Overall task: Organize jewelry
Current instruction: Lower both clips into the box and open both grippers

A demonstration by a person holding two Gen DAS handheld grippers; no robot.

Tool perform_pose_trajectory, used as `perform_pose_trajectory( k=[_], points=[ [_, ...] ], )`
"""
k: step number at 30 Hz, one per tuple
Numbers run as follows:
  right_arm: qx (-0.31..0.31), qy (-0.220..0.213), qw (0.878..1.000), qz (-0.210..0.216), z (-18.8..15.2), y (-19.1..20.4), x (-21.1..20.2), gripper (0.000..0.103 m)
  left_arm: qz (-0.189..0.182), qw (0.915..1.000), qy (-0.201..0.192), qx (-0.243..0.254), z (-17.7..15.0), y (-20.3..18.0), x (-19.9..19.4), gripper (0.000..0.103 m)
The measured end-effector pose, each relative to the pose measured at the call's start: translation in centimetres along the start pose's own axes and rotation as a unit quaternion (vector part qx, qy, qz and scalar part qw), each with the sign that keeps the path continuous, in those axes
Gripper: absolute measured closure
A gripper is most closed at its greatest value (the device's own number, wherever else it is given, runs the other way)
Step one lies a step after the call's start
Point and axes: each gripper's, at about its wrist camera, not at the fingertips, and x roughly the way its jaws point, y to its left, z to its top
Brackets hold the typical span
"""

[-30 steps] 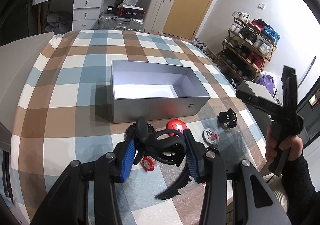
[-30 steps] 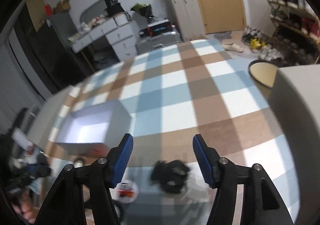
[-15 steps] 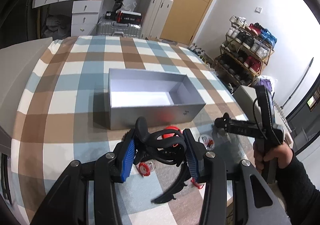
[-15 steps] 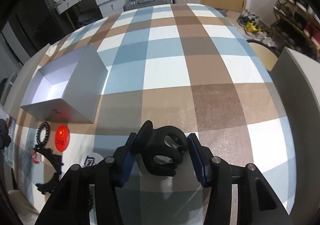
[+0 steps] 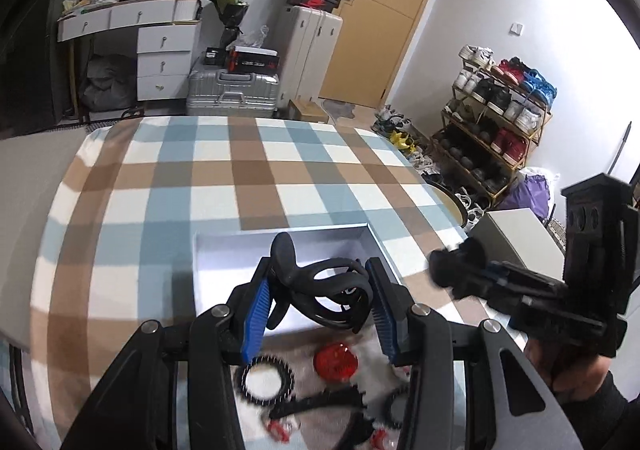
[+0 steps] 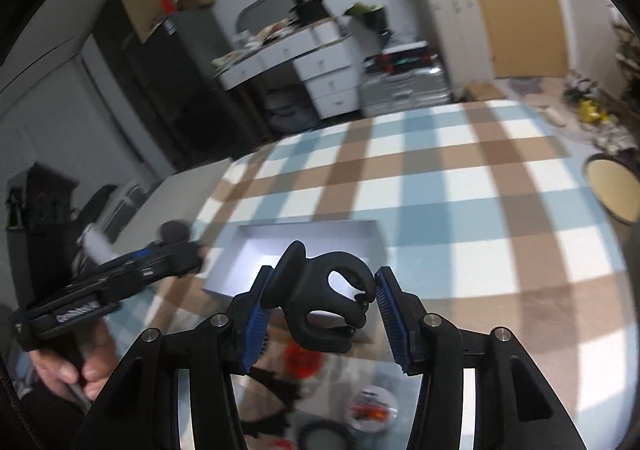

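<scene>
because both your tongs are clamped on black hair claws, left gripper (image 5: 318, 308) on the larger hair claw (image 5: 324, 296) and right gripper (image 6: 320, 308) on the smaller claw (image 6: 326, 304), you carry each at lower centre of its frame above the open silver box (image 5: 280, 274), probably to drop them inside.

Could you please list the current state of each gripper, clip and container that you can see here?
left gripper: shut on a black hair claw.
black hair claw: held above the box.
right gripper: shut on a black claw clip.
black claw clip: held in the air, teeth interlocked.
grey box: open, lidless; contents hidden.
red round piece: lying on the checked cloth.
</scene>
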Motion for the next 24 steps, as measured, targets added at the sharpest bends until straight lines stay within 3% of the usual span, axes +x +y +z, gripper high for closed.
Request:
perform_pose_trajectory(
  k=[4, 15, 24],
  points=[
    [-0.003, 0.012, 0.999, 0.031, 1.2, 0.8, 2.3, 0.053, -0.003, 0.9999, 0.011, -0.007, 0.3, 0.7, 1.4, 0.063],
    [-0.028, 0.046, 0.998, 0.018, 1.5, 1.7, 7.9, 0.053, 0.0, 0.9989, 0.044, -0.018, -0.5, 2.6, 3.2, 0.063],
    [-0.02, 0.047, 0.999, 0.002, 1.3, 1.1, 9.0, 0.052, -0.011, 0.997, 0.068, -0.034, -0.9, 3.1, 4.1, 0.063]
  ],
)
